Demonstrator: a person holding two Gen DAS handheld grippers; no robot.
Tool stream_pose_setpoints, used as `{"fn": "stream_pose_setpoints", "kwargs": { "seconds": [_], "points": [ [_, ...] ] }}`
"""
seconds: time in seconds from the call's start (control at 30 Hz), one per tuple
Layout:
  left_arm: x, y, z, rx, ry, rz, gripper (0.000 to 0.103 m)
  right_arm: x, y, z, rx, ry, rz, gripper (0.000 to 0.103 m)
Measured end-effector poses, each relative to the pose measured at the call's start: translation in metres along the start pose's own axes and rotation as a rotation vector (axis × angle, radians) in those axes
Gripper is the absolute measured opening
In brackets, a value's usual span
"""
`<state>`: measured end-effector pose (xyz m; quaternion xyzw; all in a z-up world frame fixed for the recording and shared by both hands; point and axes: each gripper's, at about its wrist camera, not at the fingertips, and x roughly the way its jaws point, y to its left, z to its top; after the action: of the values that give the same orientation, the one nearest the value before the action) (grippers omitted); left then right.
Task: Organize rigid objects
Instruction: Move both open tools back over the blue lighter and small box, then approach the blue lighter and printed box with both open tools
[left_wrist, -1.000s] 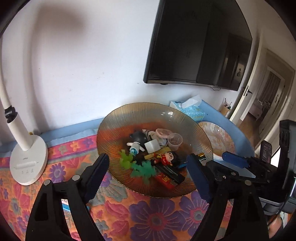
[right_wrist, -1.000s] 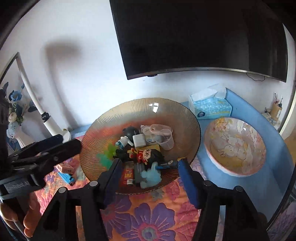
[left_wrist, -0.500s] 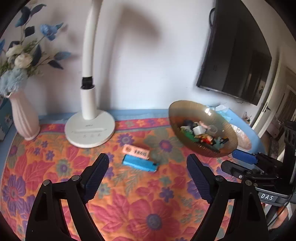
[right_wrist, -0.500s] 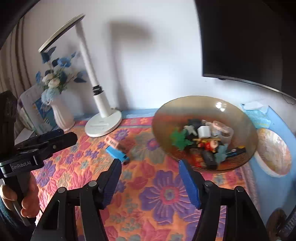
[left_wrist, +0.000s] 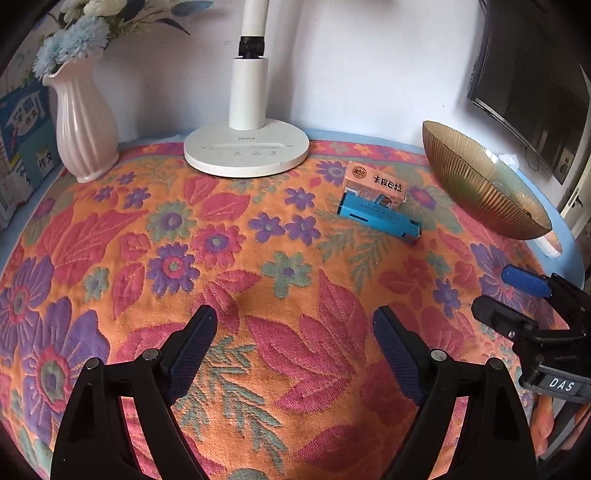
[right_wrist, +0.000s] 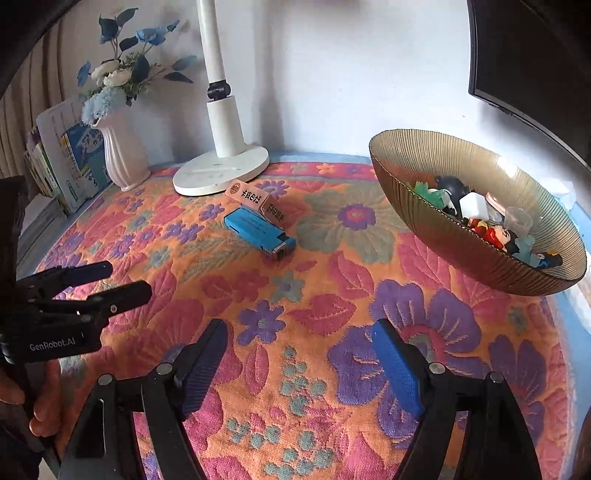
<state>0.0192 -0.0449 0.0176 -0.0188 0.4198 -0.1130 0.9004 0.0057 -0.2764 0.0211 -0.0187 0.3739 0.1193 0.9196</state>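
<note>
A blue lighter (left_wrist: 380, 217) (right_wrist: 260, 230) lies on the flowered cloth, touching a small pink box (left_wrist: 375, 183) (right_wrist: 258, 201) just behind it. A ribbed amber glass bowl (right_wrist: 461, 254) (left_wrist: 476, 184) at the right holds several small toys and figures. My left gripper (left_wrist: 295, 349) hovers open over bare cloth, well short of the lighter, nothing between its fingers. My right gripper (right_wrist: 299, 360) is also empty and its jaws are opening; it stands nearer than the lighter and left of the bowl. Each gripper shows in the other's view, the right gripper (left_wrist: 517, 299) and the left gripper (right_wrist: 107, 280).
A white desk lamp base (left_wrist: 245, 151) (right_wrist: 221, 173) stands at the back, with a pink vase (left_wrist: 83, 125) (right_wrist: 122, 155) of blue flowers to its left and books (right_wrist: 62, 162) behind. A dark screen (left_wrist: 535, 81) hangs on the right wall. A hand (right_wrist: 40, 402) holds the left tool.
Both views swung left from the bowl and lower towards the cloth, so the lamp, vase, lighter and box came closer. The right jaws have spread wider.
</note>
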Motion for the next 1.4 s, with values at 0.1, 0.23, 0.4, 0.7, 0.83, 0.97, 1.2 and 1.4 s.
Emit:
{"fn": "stream_pose_setpoints", "kwargs": {
  "seconds": [0.1,0.23,0.4,0.7,0.83,0.97,1.2,1.4],
  "points": [
    [-0.005,0.004,0.001,-0.007,-0.008,-0.013,0.085,-0.003,-0.007,0.0,0.036,-0.007,0.017,0.08],
    [-0.03,0.019,0.005,0.061,-0.031,0.082,0.085,-0.004,-0.007,0.001,0.04,-0.016,0.031,0.081],
    [-0.092,0.059,0.002,0.141,-0.079,0.264,0.085,-0.009,0.002,-0.001,-0.008,-0.04,0.0,0.083],
    [-0.087,0.037,-0.009,-0.005,-0.12,0.12,0.085,-0.015,0.004,-0.003,-0.012,-0.074,-0.034,0.087],
    [-0.04,-0.007,-0.016,0.014,-0.115,0.11,0.085,-0.018,0.002,-0.004,-0.01,-0.086,-0.037,0.09],
    [-0.016,-0.034,-0.019,0.099,-0.111,0.203,0.085,-0.02,0.003,-0.005,-0.014,-0.095,-0.034,0.092],
    [-0.011,-0.023,-0.019,0.065,-0.071,0.155,0.088,-0.018,0.007,-0.005,-0.027,-0.084,-0.035,0.092],
    [-0.006,-0.026,-0.019,0.081,-0.045,0.16,0.088,-0.02,0.009,-0.006,-0.029,-0.094,-0.03,0.092]
  ]
}}
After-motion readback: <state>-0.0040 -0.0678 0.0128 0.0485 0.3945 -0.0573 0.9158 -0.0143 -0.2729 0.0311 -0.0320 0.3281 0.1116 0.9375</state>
